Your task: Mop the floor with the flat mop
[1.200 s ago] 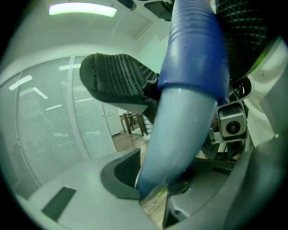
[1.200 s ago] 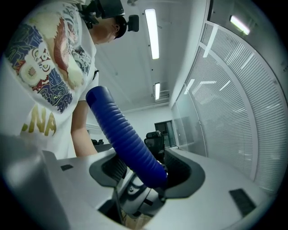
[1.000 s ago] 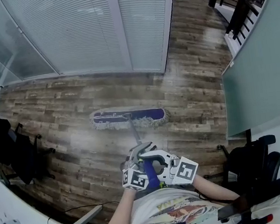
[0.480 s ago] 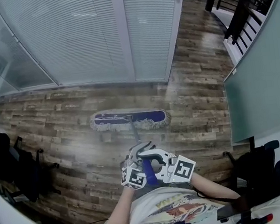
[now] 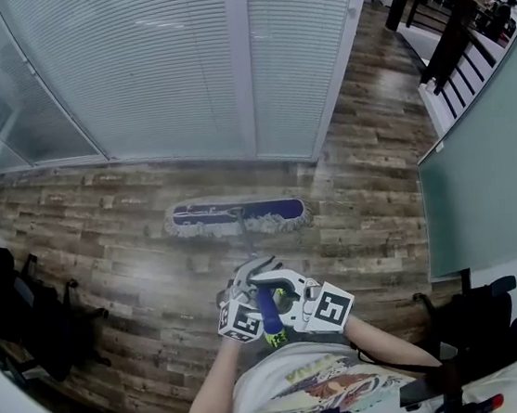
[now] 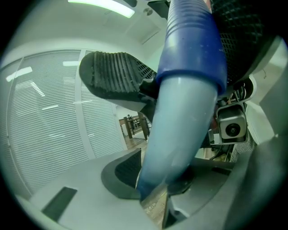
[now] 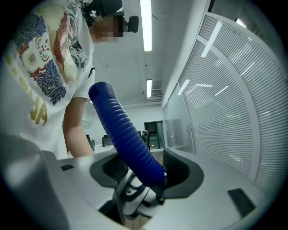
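Nearest the body, the right gripper (image 7: 146, 173) clasps the dark-blue ribbed grip (image 7: 126, 134) of the flat mop. The left gripper (image 6: 148, 134) is clamped on its pale metal shaft (image 6: 180, 126) just beneath (both holds look firm). Keep the fringed blue mop head (image 5: 238, 216), lying mid-floor, flat on the brown wood-plank floor (image 5: 106, 257). Stroke parallel to the far white slatted blinds (image 5: 148, 65).

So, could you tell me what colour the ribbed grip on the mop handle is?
The ribbed grip is dark blue, clearest in the right gripper view.
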### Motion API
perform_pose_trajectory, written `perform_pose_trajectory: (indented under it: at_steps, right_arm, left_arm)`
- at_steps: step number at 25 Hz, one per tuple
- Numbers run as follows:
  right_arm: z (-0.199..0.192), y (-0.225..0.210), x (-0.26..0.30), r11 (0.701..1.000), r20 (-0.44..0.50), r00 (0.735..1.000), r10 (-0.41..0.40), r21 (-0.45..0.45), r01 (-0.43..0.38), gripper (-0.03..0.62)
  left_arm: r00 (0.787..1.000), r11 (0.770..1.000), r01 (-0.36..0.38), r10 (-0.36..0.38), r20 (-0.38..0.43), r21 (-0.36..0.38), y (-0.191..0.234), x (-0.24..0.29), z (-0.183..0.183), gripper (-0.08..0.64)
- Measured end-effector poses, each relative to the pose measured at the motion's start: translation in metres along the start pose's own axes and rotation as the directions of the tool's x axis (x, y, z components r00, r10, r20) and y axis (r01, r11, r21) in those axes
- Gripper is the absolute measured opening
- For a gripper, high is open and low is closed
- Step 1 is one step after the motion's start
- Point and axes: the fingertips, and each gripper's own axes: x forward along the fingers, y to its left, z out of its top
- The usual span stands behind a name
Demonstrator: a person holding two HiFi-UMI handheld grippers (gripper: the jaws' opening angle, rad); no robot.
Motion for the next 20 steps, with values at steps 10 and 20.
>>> perform_pose_trajectory:
  at_steps: [10, 20]
  right_arm:
    - [0.009, -0.137, 0.029, 1.000, 0.035, 0.999, 0.011, 0.012, -0.012, 0.241]
    - [0.006, -0.311, 0.048, 0.997, 0.037, 0.998, 0.048, 0.058, -0.050, 0.241]
  left_arm:
    - [1.000, 1.000, -0.002, 0.002, -0.024, 0.018, 0.117, 0.076, -0.013, 0.066]
    - [0.998, 0.999, -0.029, 0.030, -0.061, 0.024, 0.256, 0.185, -0.031, 0.066]
